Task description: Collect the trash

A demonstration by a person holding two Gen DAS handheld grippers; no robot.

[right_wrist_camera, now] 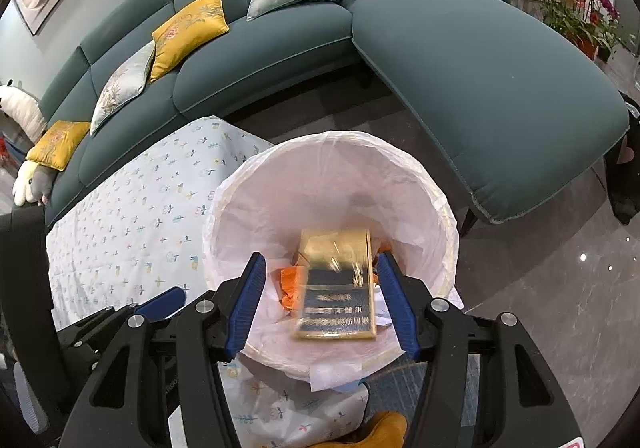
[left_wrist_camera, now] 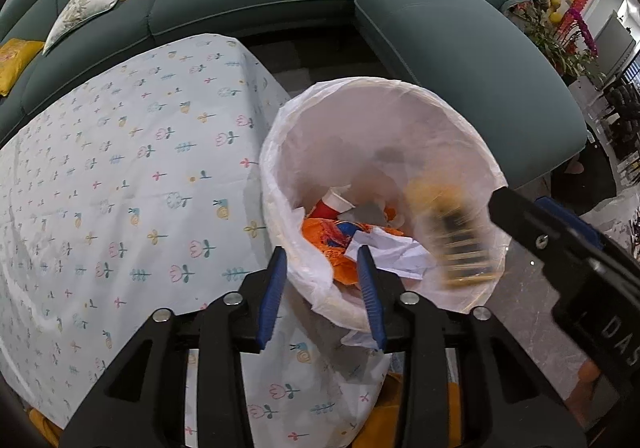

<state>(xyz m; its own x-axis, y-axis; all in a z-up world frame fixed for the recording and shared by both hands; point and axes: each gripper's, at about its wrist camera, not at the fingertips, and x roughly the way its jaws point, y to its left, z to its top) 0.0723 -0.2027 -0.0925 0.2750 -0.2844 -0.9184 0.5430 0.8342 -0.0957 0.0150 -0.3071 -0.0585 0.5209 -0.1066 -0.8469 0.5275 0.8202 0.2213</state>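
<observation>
Your right gripper (right_wrist_camera: 322,300) hangs over the white-lined bin (right_wrist_camera: 280,183), jaws apart. Between the blue pads (right_wrist_camera: 245,304), a motion-blurred gold and dark-blue box (right_wrist_camera: 338,288) is clear of both. Orange wrappers (right_wrist_camera: 290,282) lie inside, beside the patterned tablecloth (right_wrist_camera: 132,215).

The bin's (right_wrist_camera: 332,183) mouth gapes wide beneath both grippers — a blurred gold box (right_wrist_camera: 340,288) crosses it. The clothed table (left_wrist_camera: 120,167) crowds the bin's left; bare floor (right_wrist_camera: 540,268) opens right — sofa (right_wrist_camera: 480,87) behind.
</observation>
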